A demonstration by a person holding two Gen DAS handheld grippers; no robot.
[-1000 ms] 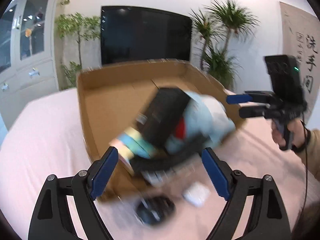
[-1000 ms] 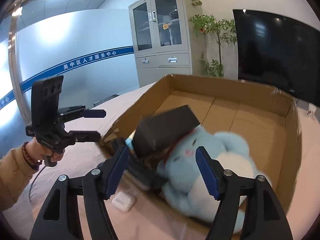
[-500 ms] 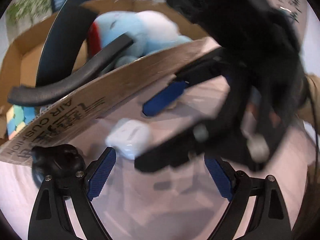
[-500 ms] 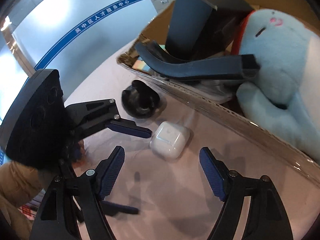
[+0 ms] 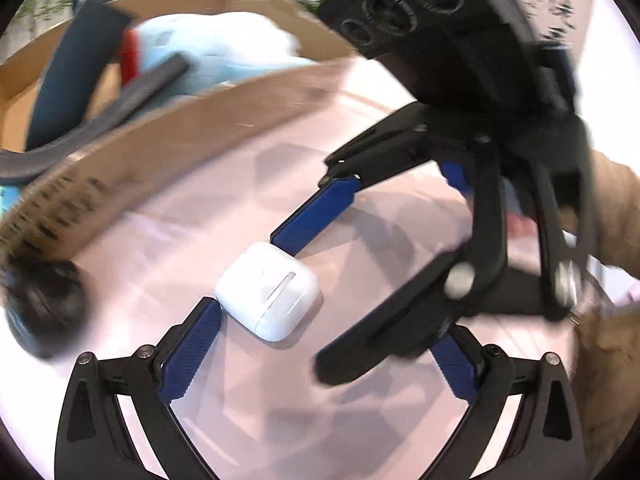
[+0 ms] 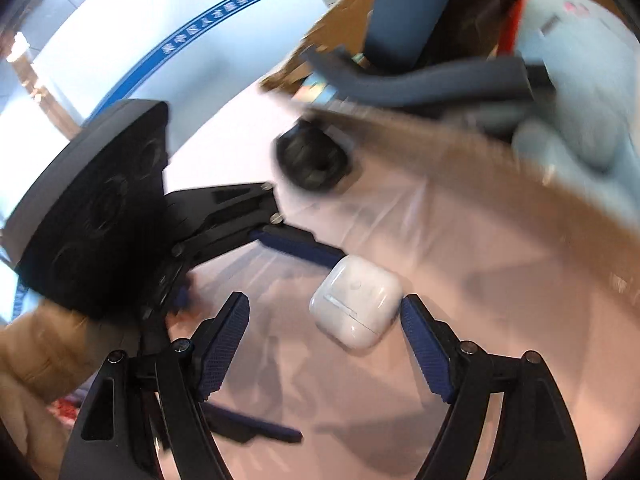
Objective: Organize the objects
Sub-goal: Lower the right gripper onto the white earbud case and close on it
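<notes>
A white earbud case lies on the pink desk at the centre of the left wrist view, with the left gripper at the bottom of the frame, its fingers spread wide and one blue pad touching the case's lower left corner. The right gripper reaches in from the upper right of that view, its fingers also spread, one blue tip touching the case's upper edge. In the upper left sits a cardboard box holding a pale blue plush toy, and a black round object rests on the desk at the left edge, just beside the box wall.
</notes>
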